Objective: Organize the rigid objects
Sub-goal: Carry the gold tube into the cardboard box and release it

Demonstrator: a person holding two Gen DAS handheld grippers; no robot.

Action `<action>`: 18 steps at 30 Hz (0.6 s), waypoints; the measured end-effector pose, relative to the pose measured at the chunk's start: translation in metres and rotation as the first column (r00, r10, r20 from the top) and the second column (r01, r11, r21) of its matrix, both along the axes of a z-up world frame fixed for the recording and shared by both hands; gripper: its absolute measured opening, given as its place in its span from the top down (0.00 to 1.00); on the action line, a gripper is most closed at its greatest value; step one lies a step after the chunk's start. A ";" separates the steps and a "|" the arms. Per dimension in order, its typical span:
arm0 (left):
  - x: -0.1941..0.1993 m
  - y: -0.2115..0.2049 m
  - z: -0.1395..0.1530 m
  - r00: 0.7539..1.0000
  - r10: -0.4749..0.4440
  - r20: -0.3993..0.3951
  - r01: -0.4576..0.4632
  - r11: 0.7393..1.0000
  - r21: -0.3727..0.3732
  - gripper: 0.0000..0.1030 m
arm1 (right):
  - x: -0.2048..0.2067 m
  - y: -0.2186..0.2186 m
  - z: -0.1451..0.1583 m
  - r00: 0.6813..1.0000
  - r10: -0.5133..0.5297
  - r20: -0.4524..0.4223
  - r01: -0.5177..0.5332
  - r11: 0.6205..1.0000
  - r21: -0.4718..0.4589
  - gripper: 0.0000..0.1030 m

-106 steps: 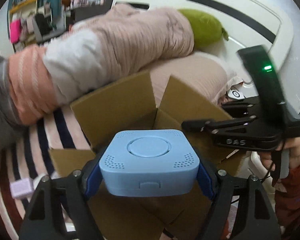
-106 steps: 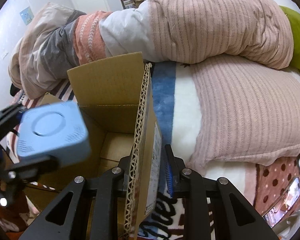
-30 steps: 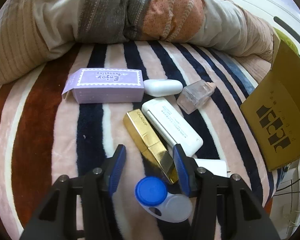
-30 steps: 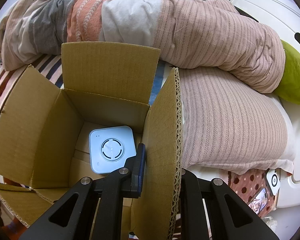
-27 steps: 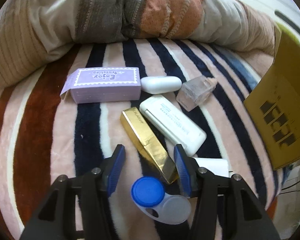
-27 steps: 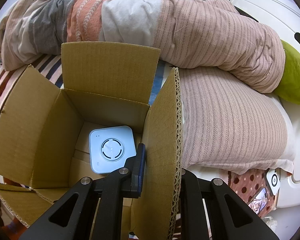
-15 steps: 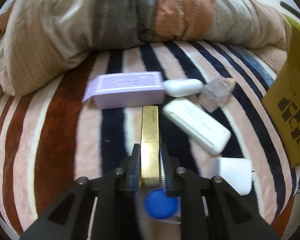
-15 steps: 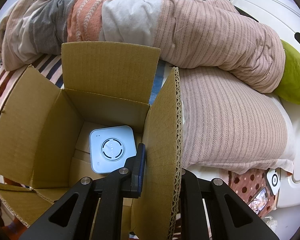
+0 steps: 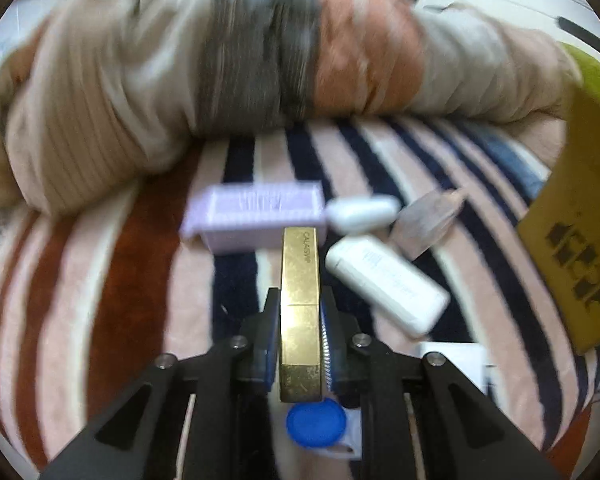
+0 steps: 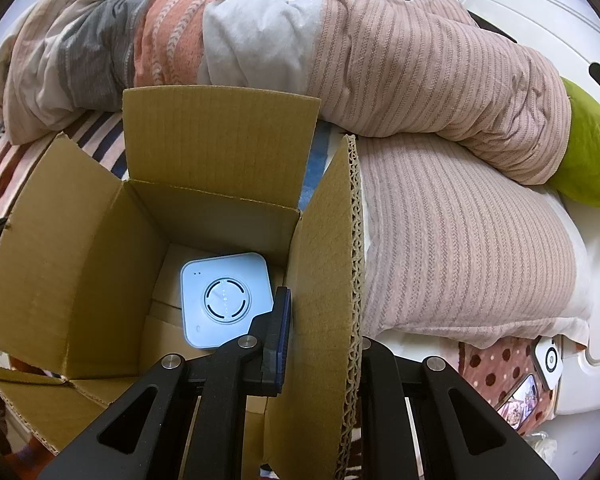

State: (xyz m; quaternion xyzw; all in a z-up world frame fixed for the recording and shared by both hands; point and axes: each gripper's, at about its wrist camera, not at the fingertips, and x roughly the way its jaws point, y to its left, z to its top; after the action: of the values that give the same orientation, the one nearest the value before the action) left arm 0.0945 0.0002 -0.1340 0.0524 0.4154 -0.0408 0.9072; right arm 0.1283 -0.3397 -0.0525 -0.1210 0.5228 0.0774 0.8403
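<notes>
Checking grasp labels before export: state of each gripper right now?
Left gripper: shut on the gold case.
Right gripper: shut on the right flap of the cardboard box.

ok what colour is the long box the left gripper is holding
Shiny gold: the long box clamped in the left gripper shows best in the left wrist view.

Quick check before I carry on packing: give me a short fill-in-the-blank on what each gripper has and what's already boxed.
1. The left gripper is shut on the ____ box.
2. The right gripper is clamped on a flap of the ____ box.
3. The only item visible inside that box is the pale ____ square device.
4. Just below the left gripper lies a case with a ____ cap.

Missing words: gold; cardboard; blue; blue
</notes>
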 end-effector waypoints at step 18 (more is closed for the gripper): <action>0.009 -0.178 0.145 0.898 -0.427 0.104 0.439 0.884 -0.162 0.85 | -0.001 -0.003 -0.002 1.000 0.020 0.005 -0.020 1.000 -0.002 0.91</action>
State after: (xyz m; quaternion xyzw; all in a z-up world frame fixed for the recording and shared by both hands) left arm 0.1036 -0.1782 0.0107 0.0621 0.3578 -0.2781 0.8893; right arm 0.1275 -0.3427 -0.0545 -0.1272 0.5195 0.0850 0.8406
